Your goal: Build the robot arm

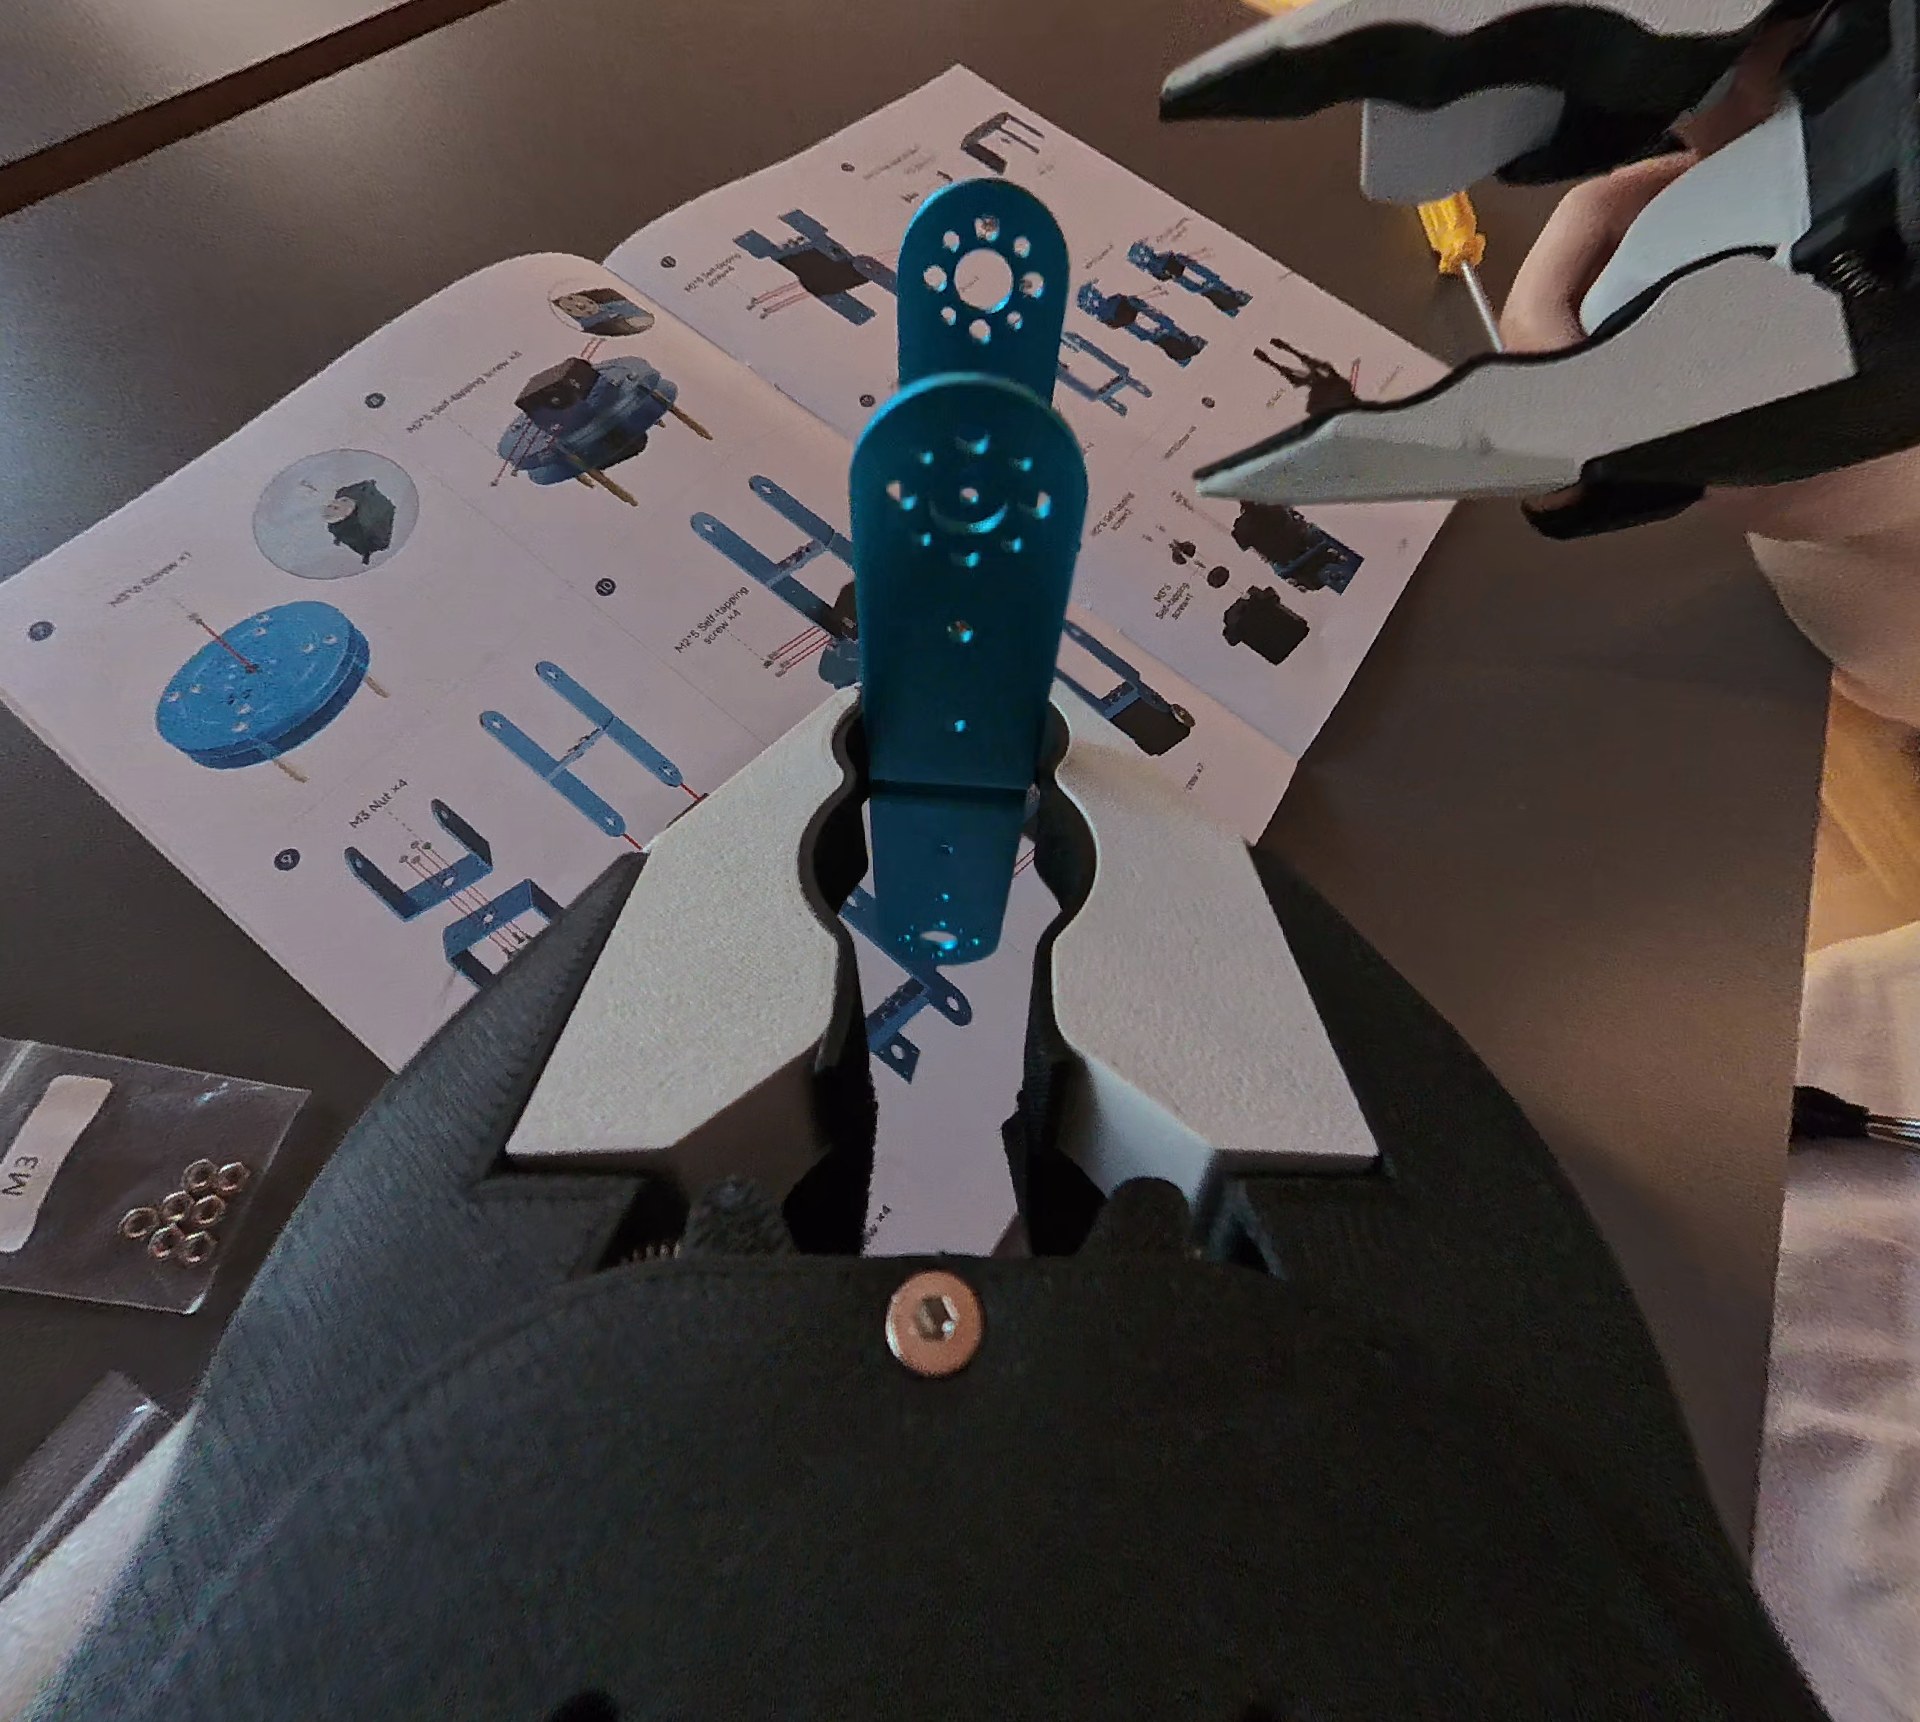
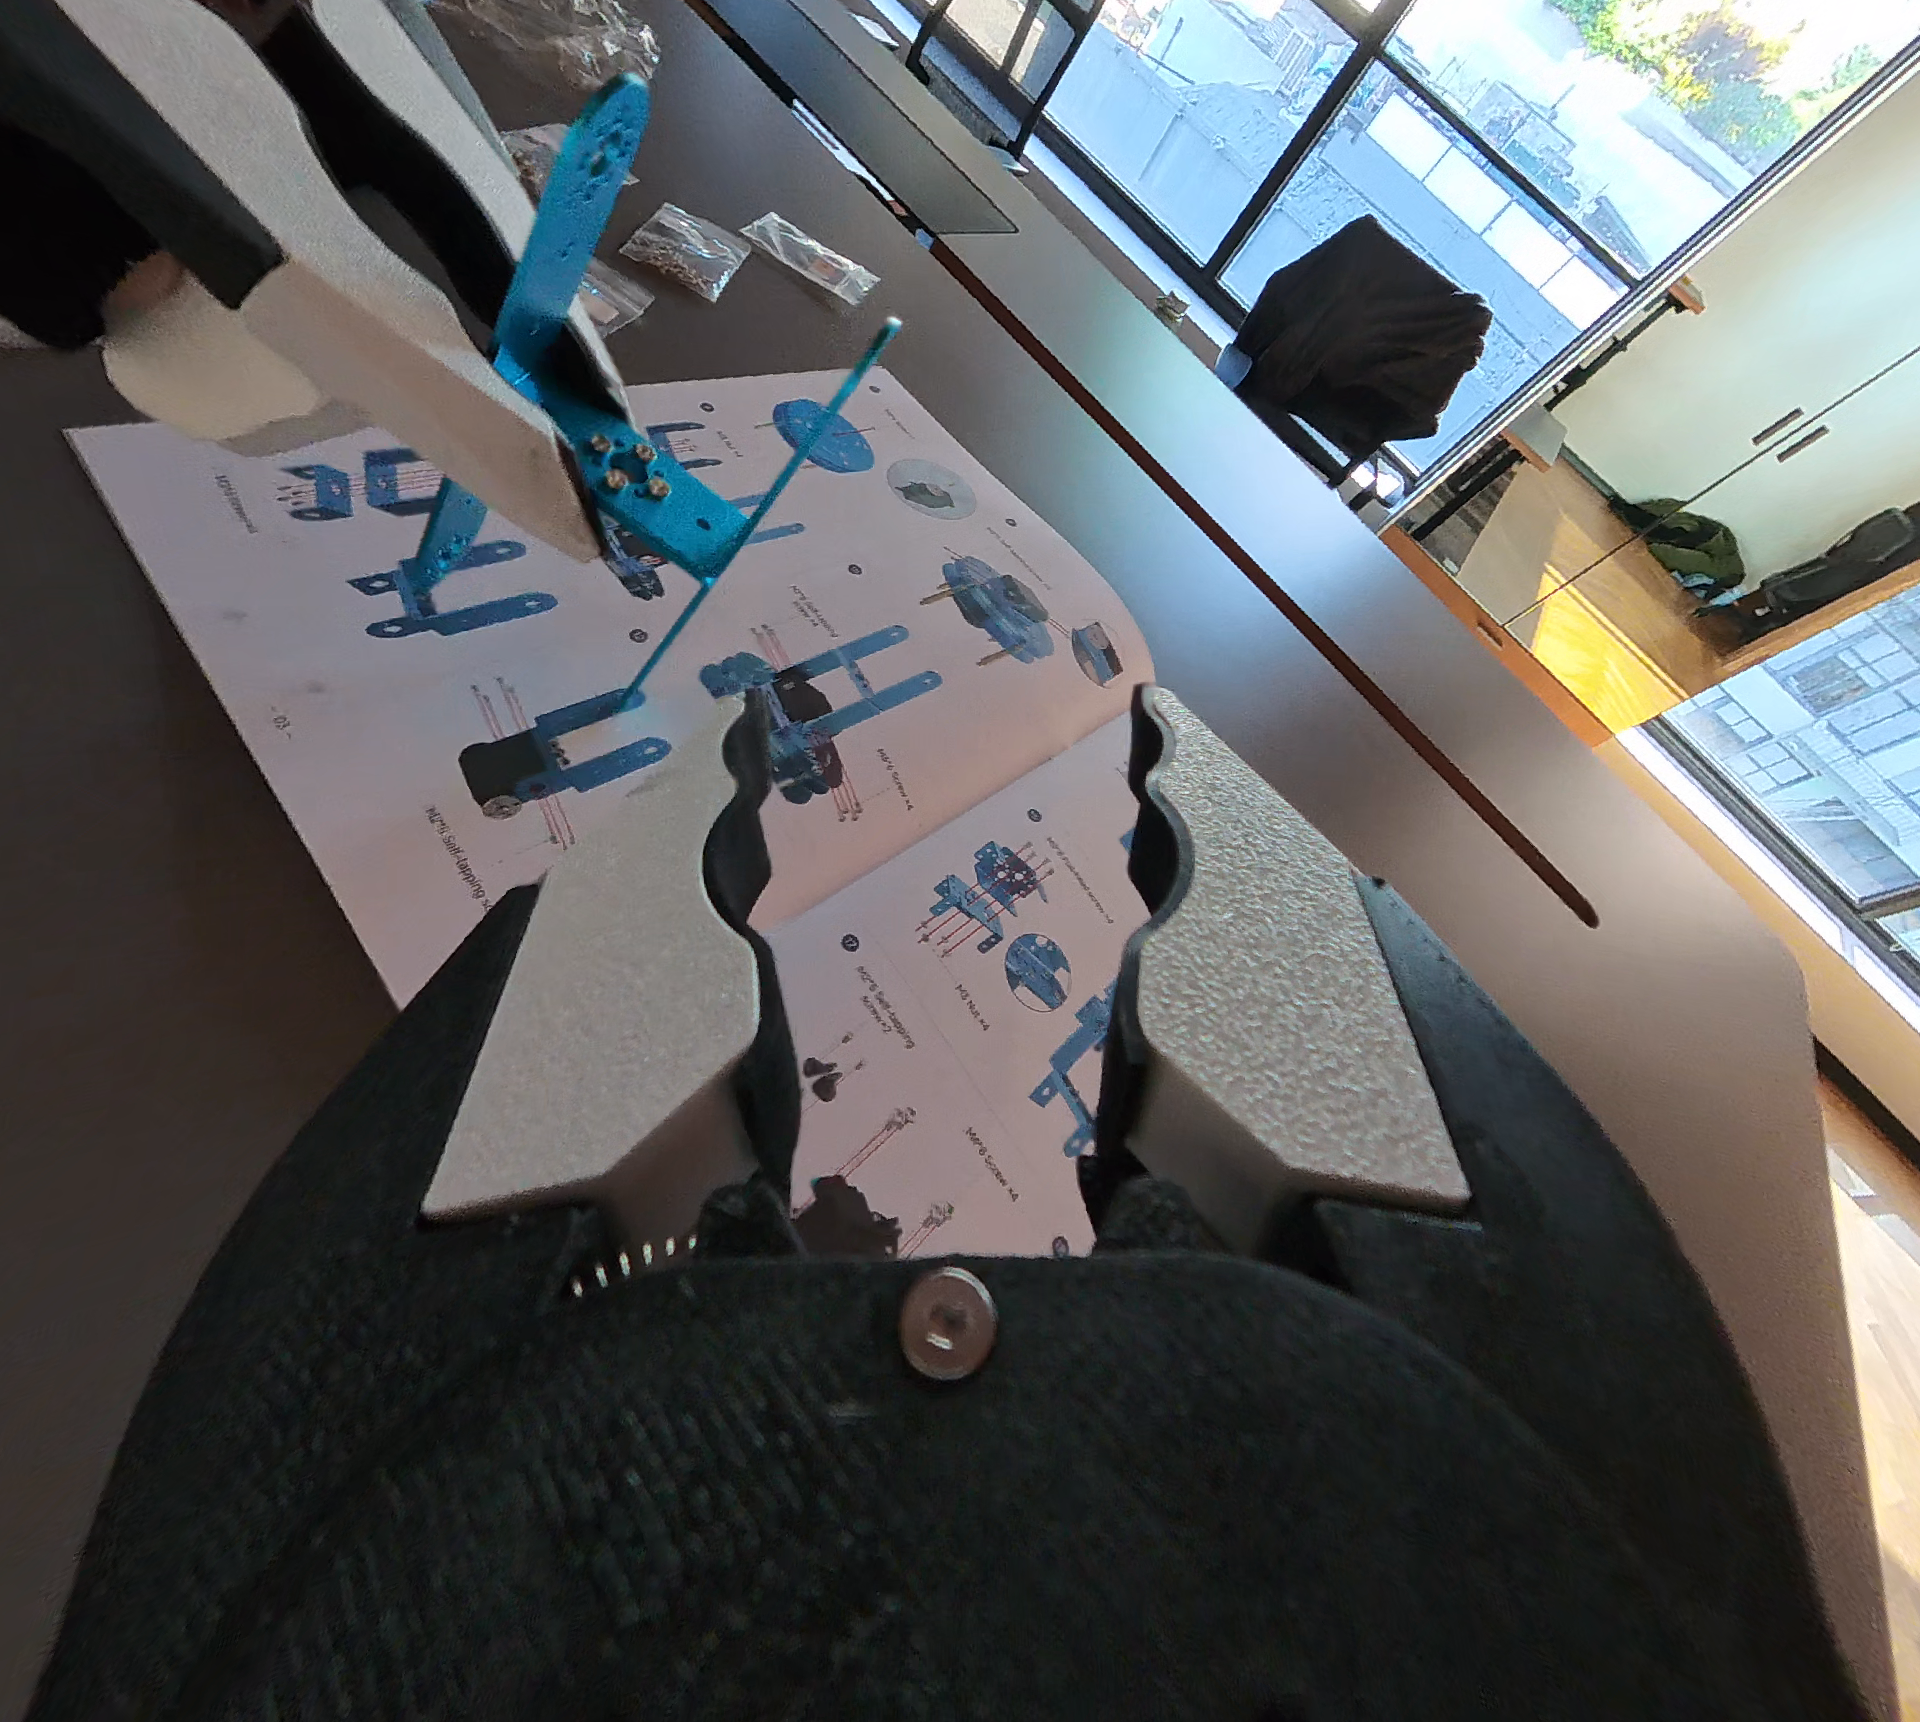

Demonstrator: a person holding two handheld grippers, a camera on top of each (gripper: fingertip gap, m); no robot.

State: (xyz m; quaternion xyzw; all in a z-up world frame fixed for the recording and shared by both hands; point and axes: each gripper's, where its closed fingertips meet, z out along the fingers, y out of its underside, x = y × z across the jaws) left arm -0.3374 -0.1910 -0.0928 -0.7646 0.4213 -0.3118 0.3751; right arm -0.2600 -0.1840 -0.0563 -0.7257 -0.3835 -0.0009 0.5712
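My left gripper (image 1: pixel 951 727) is shut on a blue metal U-shaped bracket (image 1: pixel 966 529) with perforated rounded arms. It holds the bracket upright in the air above an open instruction booklet (image 1: pixel 416 529) lying on the dark table. My right gripper (image 1: pixel 1184 290) is open and empty, up to the right of the bracket and apart from it. In the right wrist view, my right gripper (image 2: pixel 940 737) hangs open over the booklet (image 2: pixel 312 581). The left gripper (image 2: pixel 592 467) shows at the upper left with the bracket (image 2: pixel 561 218) clamped by its base.
A clear bag of small nuts (image 1: pixel 177 1205) lies at the lower left. A yellow-handled screwdriver (image 1: pixel 1455 228) lies behind the right gripper. More small plastic bags (image 2: pixel 686 244) lie beyond the booklet. A long slot (image 1: pixel 364 31) crosses the table. Chairs (image 2: pixel 1361 342) stand along the far edge by the windows. The long slot (image 1: pixel 364 31) sits 35 cm or so from the ends of my right fingers.
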